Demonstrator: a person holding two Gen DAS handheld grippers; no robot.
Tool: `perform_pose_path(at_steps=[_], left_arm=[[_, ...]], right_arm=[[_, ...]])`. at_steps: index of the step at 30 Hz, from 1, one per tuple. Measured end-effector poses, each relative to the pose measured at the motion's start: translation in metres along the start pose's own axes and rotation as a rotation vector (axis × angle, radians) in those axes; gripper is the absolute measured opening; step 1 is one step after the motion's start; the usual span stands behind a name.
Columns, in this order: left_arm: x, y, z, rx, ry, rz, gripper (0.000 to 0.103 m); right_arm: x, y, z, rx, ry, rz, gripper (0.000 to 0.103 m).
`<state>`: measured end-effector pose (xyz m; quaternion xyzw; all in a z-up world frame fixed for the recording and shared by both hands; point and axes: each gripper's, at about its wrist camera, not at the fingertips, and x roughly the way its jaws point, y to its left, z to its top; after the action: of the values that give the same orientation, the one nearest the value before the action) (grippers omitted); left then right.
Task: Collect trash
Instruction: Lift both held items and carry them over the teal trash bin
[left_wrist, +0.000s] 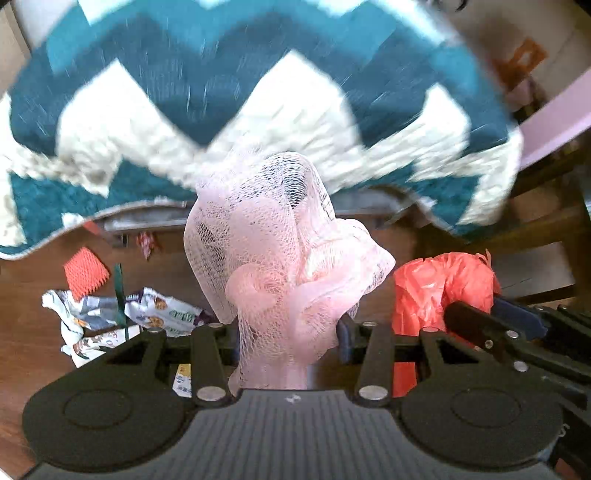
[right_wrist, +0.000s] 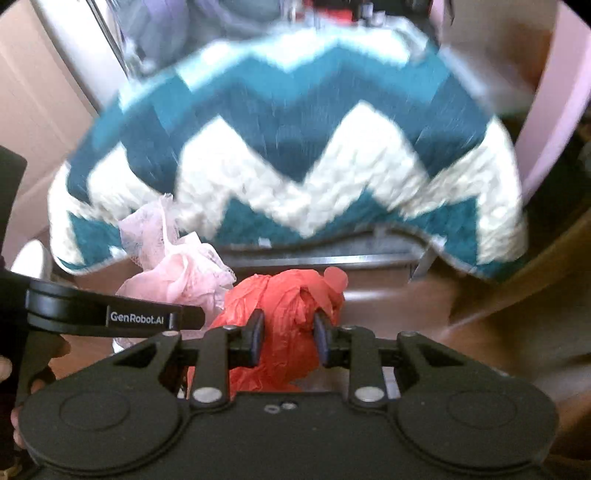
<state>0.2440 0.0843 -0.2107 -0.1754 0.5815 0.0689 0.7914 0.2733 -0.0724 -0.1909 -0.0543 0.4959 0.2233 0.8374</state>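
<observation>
With 2 pieces in hand, the left gripper (left_wrist: 291, 332) clamped on a pink mesh net (left_wrist: 280, 236) and the right gripper (right_wrist: 288, 336) on a red plastic bag (right_wrist: 284, 317), crumpled wrappers (left_wrist: 147, 317) and an orange mesh scrap (left_wrist: 85, 272) remain on the wooden floor (left_wrist: 26, 332) near the chevron rug's (left_wrist: 221, 92) edge.

Teal-and-white zigzag rug (left_wrist: 229, 92) on brown wood floor (left_wrist: 33, 306).

The mesh bundle (left_wrist: 280, 258) hangs left of the plastic bag (left_wrist: 439, 291), wrappers (left_wrist: 155, 314) on the floor (left_wrist: 33, 295) further left.
</observation>
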Motion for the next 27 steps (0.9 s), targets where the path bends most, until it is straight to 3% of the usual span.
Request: perform_pose_path(at_steps=[13,27], left_arm=[[-0.178,-0.108,-0.003,0.172,-0.275,-0.105,0.044],[-0.303,-0.271,0.033,0.408,-0.463,-0.235,0.044]], right_arm=[[-0.210,-0.024,0.020,-0.045,-0.340,-0.073,0.028],[-0.384,-0.128,0.075,0.089,-0.629,-0.243,0.028]])
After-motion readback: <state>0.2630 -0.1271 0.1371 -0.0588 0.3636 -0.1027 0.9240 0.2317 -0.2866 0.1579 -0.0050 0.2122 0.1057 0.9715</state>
